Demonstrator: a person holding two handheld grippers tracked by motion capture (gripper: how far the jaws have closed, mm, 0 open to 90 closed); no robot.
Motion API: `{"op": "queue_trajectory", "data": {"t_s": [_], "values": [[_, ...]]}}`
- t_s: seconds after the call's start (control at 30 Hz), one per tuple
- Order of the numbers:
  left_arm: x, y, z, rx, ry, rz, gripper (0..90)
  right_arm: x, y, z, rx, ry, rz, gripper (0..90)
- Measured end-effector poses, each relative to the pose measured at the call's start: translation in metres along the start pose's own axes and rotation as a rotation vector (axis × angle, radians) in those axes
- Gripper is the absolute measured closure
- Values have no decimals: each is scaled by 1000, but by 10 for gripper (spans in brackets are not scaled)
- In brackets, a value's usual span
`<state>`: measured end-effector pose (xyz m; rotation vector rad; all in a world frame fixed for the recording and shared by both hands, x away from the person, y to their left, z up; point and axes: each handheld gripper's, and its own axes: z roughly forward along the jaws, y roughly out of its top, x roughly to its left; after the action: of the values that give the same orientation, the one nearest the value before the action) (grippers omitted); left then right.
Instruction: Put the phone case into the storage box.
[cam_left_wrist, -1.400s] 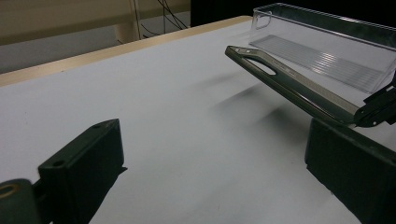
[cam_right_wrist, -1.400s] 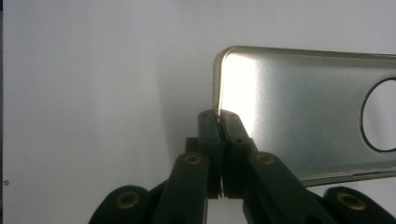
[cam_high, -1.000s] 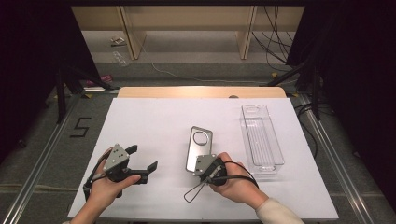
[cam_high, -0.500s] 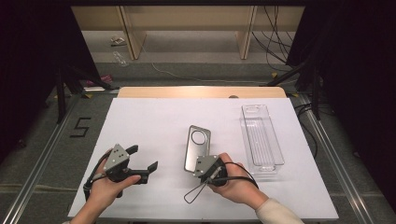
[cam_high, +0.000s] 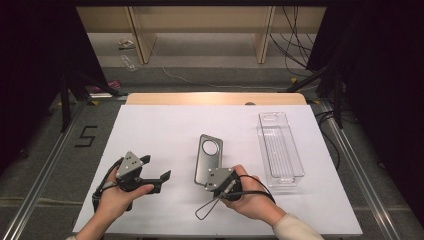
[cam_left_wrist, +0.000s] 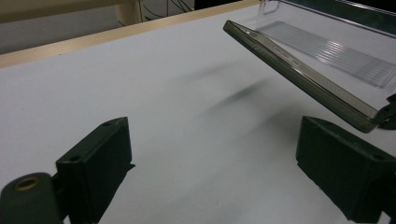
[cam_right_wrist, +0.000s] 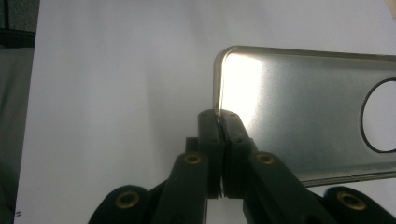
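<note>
I have the metal phone case (cam_high: 208, 159) pinched at its near corner in my right gripper (cam_high: 220, 180); in the right gripper view the jaws are pressed together on the thin edge of the case (cam_right_wrist: 299, 112), with nothing but that rim between them. The case sits near the middle of the table (cam_high: 165, 130), its near end tipped up off the white surface, as the left gripper view shows from the side (cam_left_wrist: 299, 74). The clear plastic tray (cam_high: 280, 150) lies to the right of it, apart from it.

My left gripper (cam_high: 159, 180) hangs to the left of the case, jaws wide apart with only bare table between them; they have just been closing a little, yet grip nothing.

I judge this to be the step of lifting the case and getting a second hold on it. The next move, as I read it, calls for bringing the left gripper rightward to the case's free long edge and closing on it squarely. The right grip is on a corner only, so the case could swing or slip if I hurry.
</note>
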<state>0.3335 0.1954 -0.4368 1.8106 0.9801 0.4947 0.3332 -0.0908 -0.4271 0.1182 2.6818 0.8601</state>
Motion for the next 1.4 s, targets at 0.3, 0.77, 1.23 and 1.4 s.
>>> {"op": "queue_trajectory", "data": {"t_s": [0.3,0.77,1.23,1.4], "values": [[-3,26,14,-5,-30,-22,153,2,3,1,-14,-6,-5,893],[-17,52,45,21,-77,-23,170,3,3,0,-24,-11,-1,893],[-20,63,65,43,-87,-47,229,6,5,1,-36,-14,-6,893],[-20,65,74,68,-80,-64,263,6,6,1,-42,-12,-18,893]]}}
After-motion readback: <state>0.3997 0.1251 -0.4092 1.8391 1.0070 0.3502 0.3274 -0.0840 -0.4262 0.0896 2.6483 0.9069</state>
